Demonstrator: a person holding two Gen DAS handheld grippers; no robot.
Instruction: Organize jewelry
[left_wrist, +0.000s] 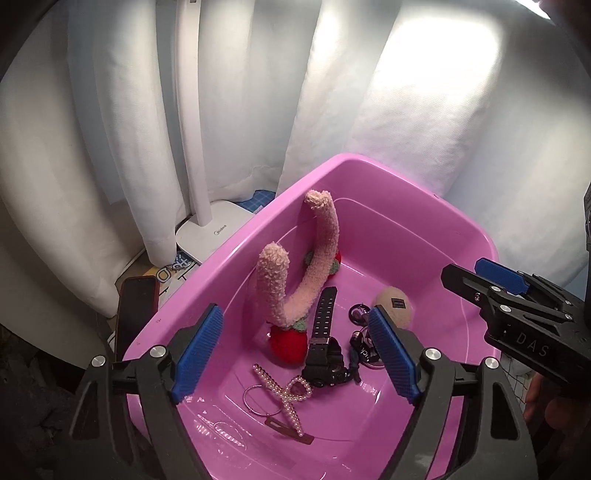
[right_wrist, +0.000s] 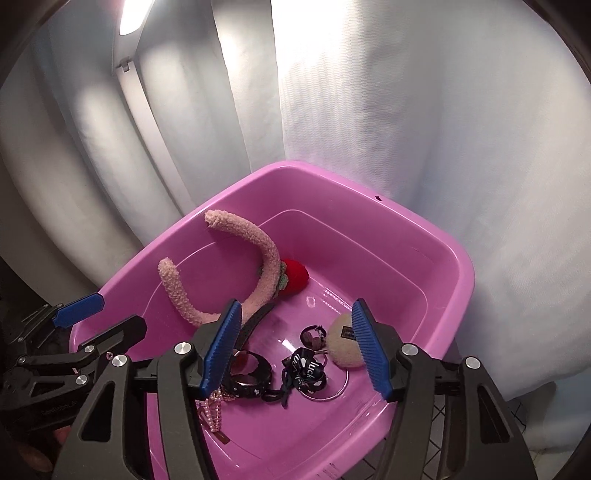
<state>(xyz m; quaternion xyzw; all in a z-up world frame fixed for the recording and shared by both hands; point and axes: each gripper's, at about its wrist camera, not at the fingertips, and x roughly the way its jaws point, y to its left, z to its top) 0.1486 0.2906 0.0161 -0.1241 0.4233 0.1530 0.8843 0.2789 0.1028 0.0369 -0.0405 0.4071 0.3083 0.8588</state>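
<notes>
I hold a gripper in each hand over a pink plastic tub that stands against a white curtain.

Furthest left, outside the tub, a white lamp base sits on the table, with a dark phone-like slab nearer me. My left gripper hangs above the tub's near left corner, its blue pads spread wide and holding nothing.

Inside the tub, going left to right: a fluffy pink headband with red strawberry ornaments stands propped on its curve, both ends pointing up toward the tub's far left wall. Its long axis runs from near-left to far-right across the floor. In front of it lie a pearl hair clip and a thin wire hoop. Next comes a black watch, its strap running away from me, long axis near to far. Then a dark keyring tangle and a beige pom-pom.

My right gripper hovers over the watch and keyring, pads parted and empty, nothing pressed between them.

I judge that everything visible is already in the tub, so the step in hand looks like a release just finished, or a choice of what to sort next. Any next pick calls for lowering the open pads squarely across a piece's narrow width, the watch strap being the easiest.
</notes>
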